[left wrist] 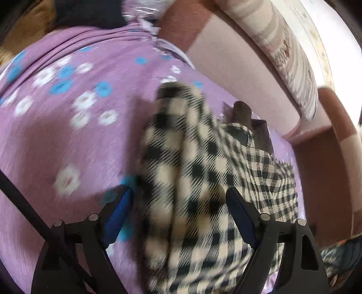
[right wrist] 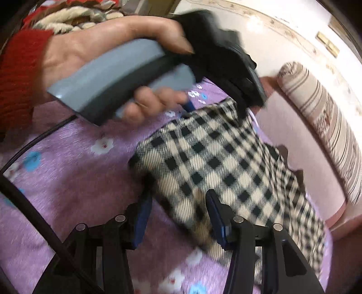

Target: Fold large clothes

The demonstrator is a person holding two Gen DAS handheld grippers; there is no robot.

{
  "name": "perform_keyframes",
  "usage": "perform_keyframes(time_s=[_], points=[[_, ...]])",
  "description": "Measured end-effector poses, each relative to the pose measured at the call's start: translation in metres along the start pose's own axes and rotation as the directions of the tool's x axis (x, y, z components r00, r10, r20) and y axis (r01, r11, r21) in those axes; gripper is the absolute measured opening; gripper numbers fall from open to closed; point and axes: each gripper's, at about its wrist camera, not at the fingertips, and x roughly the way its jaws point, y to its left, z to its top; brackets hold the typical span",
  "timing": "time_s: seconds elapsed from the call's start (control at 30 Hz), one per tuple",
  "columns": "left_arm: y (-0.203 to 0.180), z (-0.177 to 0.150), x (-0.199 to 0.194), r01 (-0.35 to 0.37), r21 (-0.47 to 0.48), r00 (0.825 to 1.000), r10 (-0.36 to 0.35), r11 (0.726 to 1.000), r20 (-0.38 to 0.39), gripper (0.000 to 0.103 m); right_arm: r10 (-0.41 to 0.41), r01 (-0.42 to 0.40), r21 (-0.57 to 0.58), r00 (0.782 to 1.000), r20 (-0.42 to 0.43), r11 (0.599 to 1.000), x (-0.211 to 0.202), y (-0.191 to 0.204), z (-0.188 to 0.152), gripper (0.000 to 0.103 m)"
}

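Left wrist view: jaws of left gripper (left wrist: 178, 214) and right gripper (right wrist: 178, 217) stand released astride the checked garment (left wrist: 192, 181), bunched lower centre on the purple bedsheet (left wrist: 67, 135), apparently for regrasping.

I see a purple bedsheet (left wrist: 67, 140) printed with white and blue flowers, spread over the bed and creased near its far edge. Behind it I see a pink padded headboard (left wrist: 237, 74) with darker brown panels. A striped beige-and-brown bolster (right wrist: 321, 117) lies along the headboard's top. I see a black cable (right wrist: 29, 208) crossing the sheet in the right wrist view. At that view's top left corner, a red and cream fabric (right wrist: 67, 15) shows, too blurred to identify.
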Motion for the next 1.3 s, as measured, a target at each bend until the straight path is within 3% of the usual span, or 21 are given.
perform_keyframes(time_s=[0.2, 0.23, 0.27, 0.3, 0.37, 0.47, 0.63, 0.87, 1.03, 1.17, 1.3], points=[[-0.018, 0.023, 0.027, 0.007, 0.068, 0.997, -0.002, 0.998, -0.076, 0.088, -0.012, 0.012, -0.014, 1.000, -0.006, 1.000, 0.022, 0.002, 0.015, 0.051], [-0.019, 0.024, 0.029, 0.010, 0.064, 0.997, -0.005, 0.998, -0.081, 0.088, 0.009, -0.009, -0.005, 1.000, -0.007, 1.000, 0.024, 0.000, 0.016, 0.043], [-0.019, 0.024, 0.029, 0.004, 0.061, 0.996, 0.002, 0.998, -0.085, 0.083, 0.030, -0.030, -0.004, 1.000, -0.008, 1.000, 0.025, 0.000, 0.017, 0.030], [-0.021, 0.025, 0.029, -0.026, 0.062, 0.996, 0.032, 0.998, -0.086, 0.075, 0.046, -0.046, -0.009, 0.999, -0.008, 0.999, 0.025, 0.000, 0.019, 0.025], [-0.023, 0.026, 0.028, -0.064, 0.066, 0.993, 0.070, 0.996, -0.094, 0.028, 0.021, -0.021, -0.019, 1.000, 0.001, 1.000, 0.024, 0.004, 0.019, 0.010], [-0.027, 0.027, 0.016, -0.058, 0.050, 0.994, 0.062, 0.997, -0.085, 0.022, 0.031, -0.033, 0.058, 0.999, 0.040, 0.998, 0.015, -0.012, 0.017, 0.007], [-0.074, 0.030, 0.000, -0.140, 0.112, 0.988, 0.146, 0.984, -0.042, 0.020, -0.036, 0.016, 0.148, 0.991, 0.131, 0.989, -0.021, -0.042, 0.008, 0.007], [-0.188, 0.033, 0.005, -0.129, 0.243, 0.991, 0.135, 0.961, -0.006, 0.018, -0.143, 0.087, 0.305, 0.976, 0.166, 0.948, -0.070, -0.101, -0.029, 0.006], [-0.294, 0.018, 0.053, -0.099, 0.378, 0.990, 0.128, 0.920, -0.052, 0.018, -0.231, 0.167, 0.381, 0.964, 0.129, 0.909, -0.103, -0.150, -0.073, 0.006], [-0.349, 0.003, 0.101, -0.103, 0.431, 0.984, 0.156, 0.896, -0.090, 0.020, -0.270, 0.222, 0.430, 0.961, 0.053, 0.875, -0.113, -0.182, -0.112, 0.006], [-0.373, -0.010, 0.137, -0.115, 0.421, 0.976, 0.182, 0.900, -0.120, 0.031, -0.210, 0.191, 0.550, 0.977, -0.029, 0.813, -0.104, -0.221, -0.150, 0.006]])
